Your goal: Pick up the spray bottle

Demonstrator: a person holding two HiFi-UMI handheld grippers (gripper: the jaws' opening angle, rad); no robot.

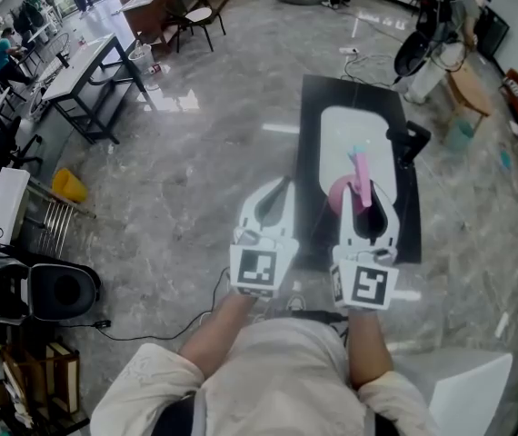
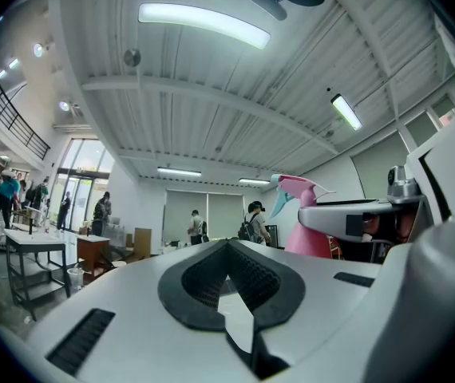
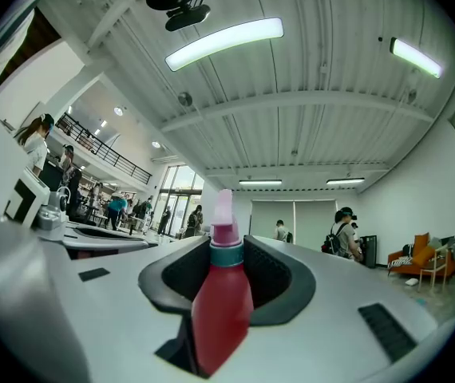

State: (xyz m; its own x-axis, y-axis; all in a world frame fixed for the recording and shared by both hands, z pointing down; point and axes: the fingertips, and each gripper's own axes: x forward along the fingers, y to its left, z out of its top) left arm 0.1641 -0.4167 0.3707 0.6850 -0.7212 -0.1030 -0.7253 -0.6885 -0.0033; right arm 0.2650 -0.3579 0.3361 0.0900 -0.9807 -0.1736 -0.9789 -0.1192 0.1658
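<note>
**One spray bottle clamped in the right tool**

One pink spray bottle (image 3: 221, 309) stands between the jaws of the right tool (image 3: 227, 242). In the right gripper view both dark pads press on it from either side. Its reddish body fills the gap, and its teal collar and pale pink spray head rise past the jaw tips. From the head view the bottle (image 1: 359, 184) pokes out of the right tool (image 1: 366, 193) over the near part of a black tabletop (image 1: 406, 230). A white mat (image 1: 341, 134) lies on that tabletop, with a dark object (image 1: 409, 141) at the mat's far right edge. The left gripper view catches the bottle (image 2: 307, 218) from the side, its teal nozzle pointing left.

Just beside it, the left tool (image 1: 284, 187) is level with the right one and well clear of the bottle. Its jaws (image 2: 227, 243) meet at the tips with nothing between them. Each tool carries a marker cube (image 1: 262, 271) near the person's hands.

A grey polished floor (image 1: 177, 180) spreads around the tabletop. Several people stand among desks and chairs at the far side of the hall.
</note>
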